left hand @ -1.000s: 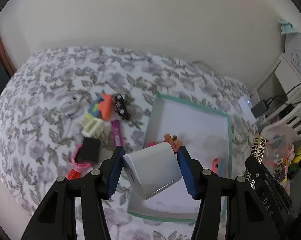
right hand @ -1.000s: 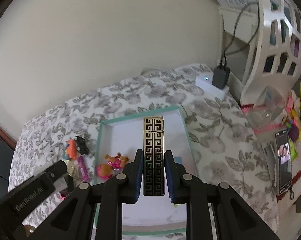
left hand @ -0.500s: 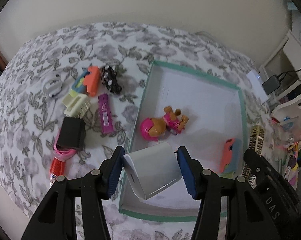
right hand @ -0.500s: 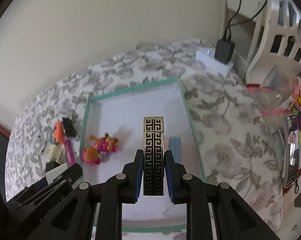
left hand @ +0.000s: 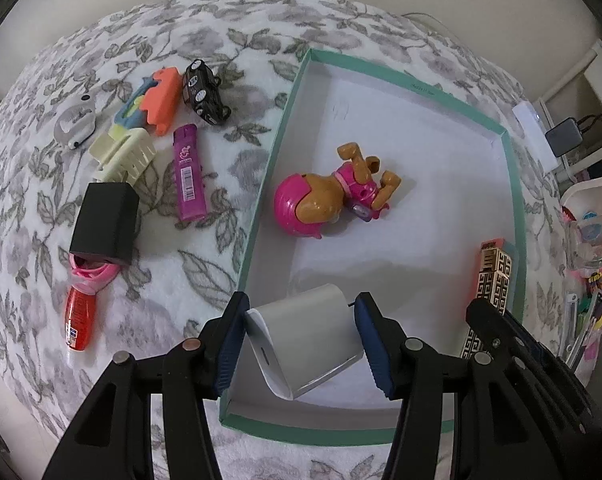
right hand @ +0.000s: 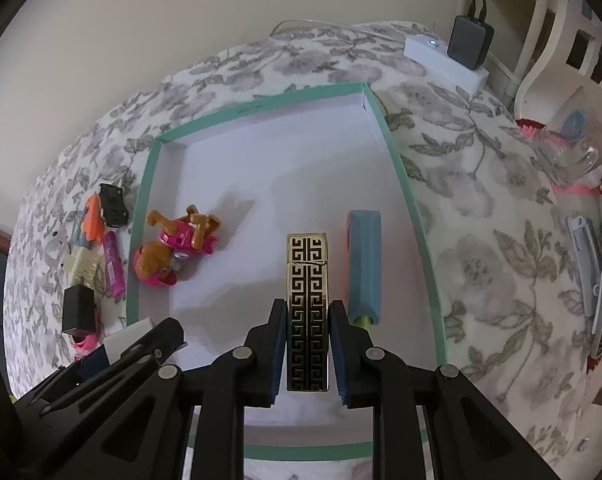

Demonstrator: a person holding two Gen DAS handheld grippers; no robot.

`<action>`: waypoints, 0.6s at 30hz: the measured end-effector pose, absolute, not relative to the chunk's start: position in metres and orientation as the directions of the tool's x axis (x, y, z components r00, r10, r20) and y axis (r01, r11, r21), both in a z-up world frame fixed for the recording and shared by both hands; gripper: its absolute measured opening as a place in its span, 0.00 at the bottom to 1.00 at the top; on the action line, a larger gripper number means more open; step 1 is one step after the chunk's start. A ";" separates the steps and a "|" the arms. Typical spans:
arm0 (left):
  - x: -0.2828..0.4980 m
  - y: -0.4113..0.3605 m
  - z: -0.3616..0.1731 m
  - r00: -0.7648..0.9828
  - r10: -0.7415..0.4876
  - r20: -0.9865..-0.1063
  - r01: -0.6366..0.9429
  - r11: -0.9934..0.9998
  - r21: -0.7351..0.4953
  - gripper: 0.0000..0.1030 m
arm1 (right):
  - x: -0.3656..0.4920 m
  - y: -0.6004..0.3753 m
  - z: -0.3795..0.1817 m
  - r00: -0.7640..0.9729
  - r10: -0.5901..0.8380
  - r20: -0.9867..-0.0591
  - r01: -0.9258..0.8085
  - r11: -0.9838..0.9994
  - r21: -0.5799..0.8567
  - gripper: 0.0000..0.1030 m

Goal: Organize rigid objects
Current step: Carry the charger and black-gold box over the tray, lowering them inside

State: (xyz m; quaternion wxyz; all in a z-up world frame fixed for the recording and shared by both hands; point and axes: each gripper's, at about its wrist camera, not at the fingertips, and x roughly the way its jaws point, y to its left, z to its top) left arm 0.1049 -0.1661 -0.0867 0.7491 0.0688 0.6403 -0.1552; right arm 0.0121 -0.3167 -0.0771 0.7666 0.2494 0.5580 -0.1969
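Left gripper [left hand: 301, 344] is clamped on a white case [left hand: 307, 340], pads against its two sides, and holds it above the near left corner of the teal-rimmed box [left hand: 515, 200]; judged, this lines it up with free floor beside the left wall. Right gripper [right hand: 309, 354] is clamped on a black-and-gold patterned lighter [right hand: 308, 304], gripped across its narrow faces with its long axis pointing away, above the box floor near the right wall, just beside a blue-and-orange block [right hand: 364, 264] lying along that wall. A pink toy dog [left hand: 333, 196] lies on its side mid-floor. Outside, off the box's left edge on the floral bedspread [left hand: 221, 272], a purple lighter [left hand: 189, 174], toy car [left hand: 204, 92] and black box [left hand: 105, 228] remain unsorted.
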 end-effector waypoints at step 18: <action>0.099 -0.175 -0.107 0.094 -0.112 -0.989 0.333 0.940 -0.074 0.55 | 0.009 -0.321 -0.106 0.237 0.034 -0.971 0.609 0.773 0.176 0.22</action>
